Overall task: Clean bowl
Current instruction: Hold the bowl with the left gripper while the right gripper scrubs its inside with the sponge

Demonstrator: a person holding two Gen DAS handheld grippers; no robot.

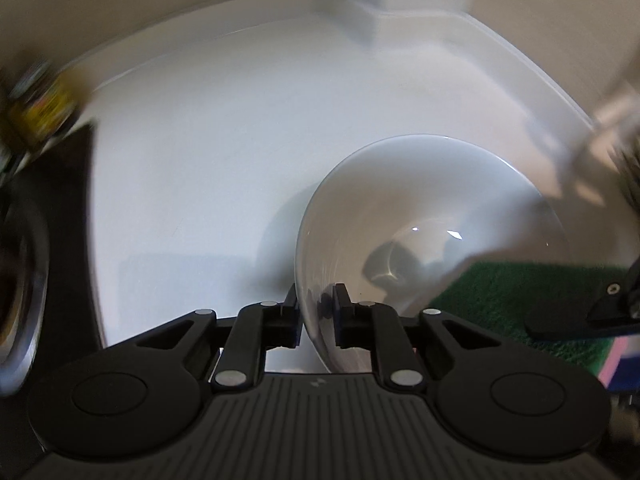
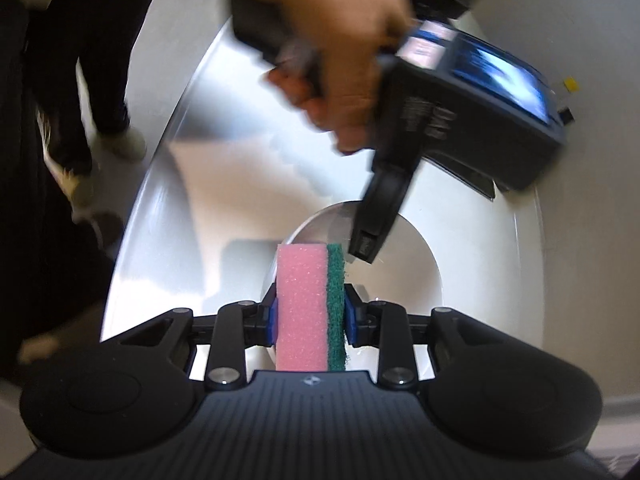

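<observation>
**Scrubbing the held bowl: grip, contact and stroke**

Nearest the lens in the right wrist view: right gripper (image 2: 310, 304) closed firmly on the sponge (image 2: 302, 300), pink foam against one pad, green scouring face against the other, sponge upright and poised just in front of the bowl's opening. Keep this squeeze as it is; judged tight enough to stop the sponge twisting under a stroke.

At the bowl's near rim: left gripper (image 1: 316, 300) astride the wall, one finger outside and one inside, seemingly clamped on it, with the bowl (image 1: 420, 200) tipped so that its opening faces the sponge. Hold that tilt steady. Probably the weak point, since glazed, wet porcelain pinched at one edge can pivot or slip.

Inside the bowl: smooth white glaze with bright glints at the bottom; no obvious soil visible, though blur hides fine detail. Bring the green face flat against the inner wall, press lightly, and sweep round from the floor toward the rim. Steer clear of the finger inside the bowl. Push toward the clamped edge, not away from it, to avoid levering the bowl loose.

Beneath and beyond the bowl: white sink (image 1: 200, 140), bowl low within it. Keep the work low over the basin so that a slip costs little.
</observation>
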